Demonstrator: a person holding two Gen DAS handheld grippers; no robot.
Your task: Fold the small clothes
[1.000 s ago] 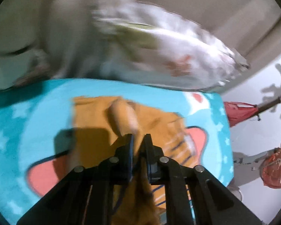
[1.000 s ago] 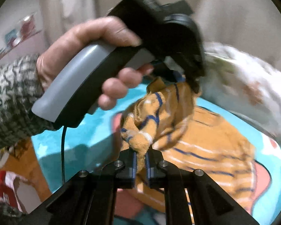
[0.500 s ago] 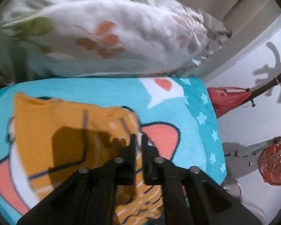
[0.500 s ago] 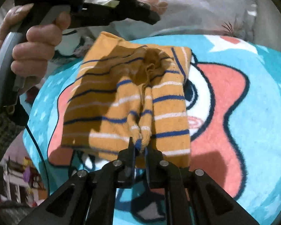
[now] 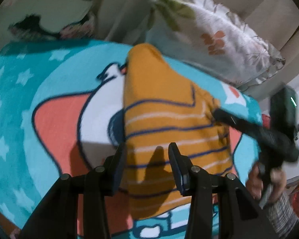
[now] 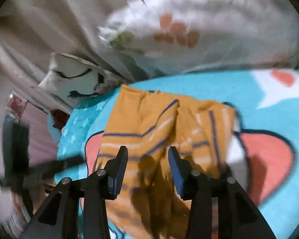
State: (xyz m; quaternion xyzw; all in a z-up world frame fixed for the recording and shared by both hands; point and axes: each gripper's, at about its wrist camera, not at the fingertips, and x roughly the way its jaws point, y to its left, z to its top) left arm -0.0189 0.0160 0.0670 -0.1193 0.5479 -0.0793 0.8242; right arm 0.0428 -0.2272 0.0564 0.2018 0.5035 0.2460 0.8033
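Now both grippers [image 5: 147,149] [image 6: 147,152] tilted down, just-opened, over garment [image 5: 169,123].

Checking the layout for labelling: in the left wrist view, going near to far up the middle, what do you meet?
Left gripper with open jaws → orange striped garment → teal cartoon blanket → floral pillow.

No text, label, brand or number can be read in either view. The turquoise plush blanket [image 5: 55,63] carries only pictures: white stars, a coral cartoon shape outlined in dark blue, and a white speech bubble with a coral heart. The mustard-orange knitted garment [image 5: 169,123] lying on that blanket shows plain navy and white stripes, no lettering.
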